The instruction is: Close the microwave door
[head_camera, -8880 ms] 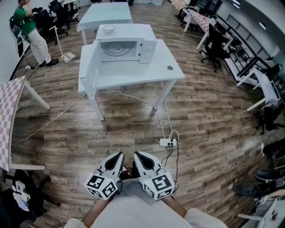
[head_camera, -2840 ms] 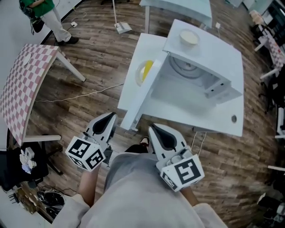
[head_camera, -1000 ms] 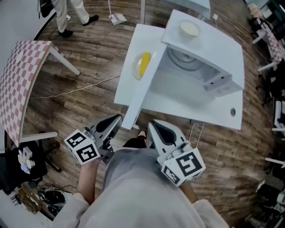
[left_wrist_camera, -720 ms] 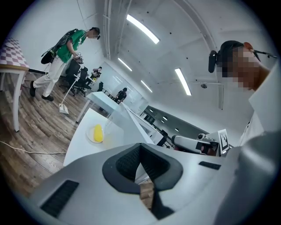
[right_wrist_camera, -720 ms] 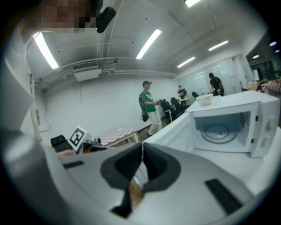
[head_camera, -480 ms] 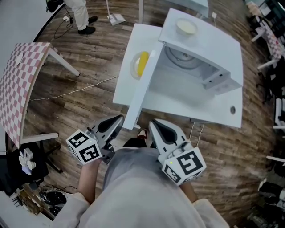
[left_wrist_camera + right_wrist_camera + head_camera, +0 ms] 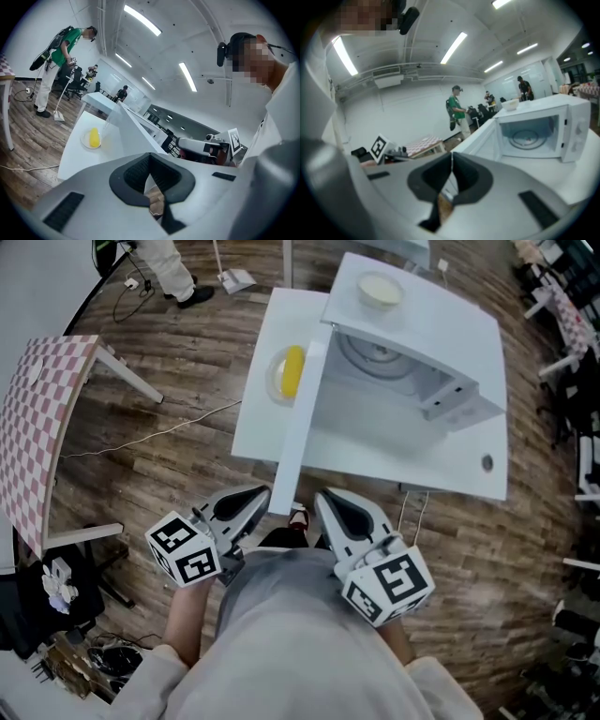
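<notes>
**Approach to the open microwave door, the push not yet begun**

Nearest, the left gripper and right gripper each had their jaws pressed together on nothing, flanking the free end of the microwave door. The door stood wide open, reaching off the white counter towards the person. Closing it probably called for the left gripper to bear on the door's outer face and sweep it right, towards the microwave cavity. Beyond lay a plate with something yellow, and a bowl on the oven's top. No brand or writing was legible.
</notes>
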The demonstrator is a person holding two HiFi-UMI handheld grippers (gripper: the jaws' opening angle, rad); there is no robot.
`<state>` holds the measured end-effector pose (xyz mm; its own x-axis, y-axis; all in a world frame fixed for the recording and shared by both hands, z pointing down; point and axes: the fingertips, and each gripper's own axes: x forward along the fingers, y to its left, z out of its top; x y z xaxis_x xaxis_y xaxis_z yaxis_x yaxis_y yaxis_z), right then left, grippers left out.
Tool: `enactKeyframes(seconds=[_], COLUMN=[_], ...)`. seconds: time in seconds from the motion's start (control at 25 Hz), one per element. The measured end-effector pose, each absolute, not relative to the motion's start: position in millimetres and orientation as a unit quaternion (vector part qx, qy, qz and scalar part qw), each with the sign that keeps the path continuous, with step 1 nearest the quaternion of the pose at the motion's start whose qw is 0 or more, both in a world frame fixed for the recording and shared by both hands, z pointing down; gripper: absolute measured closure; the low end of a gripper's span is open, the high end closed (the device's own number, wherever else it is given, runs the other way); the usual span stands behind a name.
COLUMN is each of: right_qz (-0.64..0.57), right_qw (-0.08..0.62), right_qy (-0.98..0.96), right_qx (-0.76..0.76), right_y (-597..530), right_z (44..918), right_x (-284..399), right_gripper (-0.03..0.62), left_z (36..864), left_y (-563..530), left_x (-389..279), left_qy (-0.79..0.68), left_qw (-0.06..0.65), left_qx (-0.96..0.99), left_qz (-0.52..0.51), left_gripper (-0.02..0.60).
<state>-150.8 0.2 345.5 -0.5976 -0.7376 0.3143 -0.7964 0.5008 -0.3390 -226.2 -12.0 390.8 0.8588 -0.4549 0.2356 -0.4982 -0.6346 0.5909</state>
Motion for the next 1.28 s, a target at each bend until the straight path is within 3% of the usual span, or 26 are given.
enactKeyframes(seconds=[1.28], right_qz=[0.252], right_qw=[0.059], right_qy=[-0.844], right_qx=[0.47], right_y=[7], right_z=[355], right_x=[-121], right_gripper=[0.571], left_z=[387], left_y=[4], left_x=[-170], left_qy=[-0.174], left_qw=[0.343], left_qx=[0.922], left_qz=[0.052], left_gripper=[0.568])
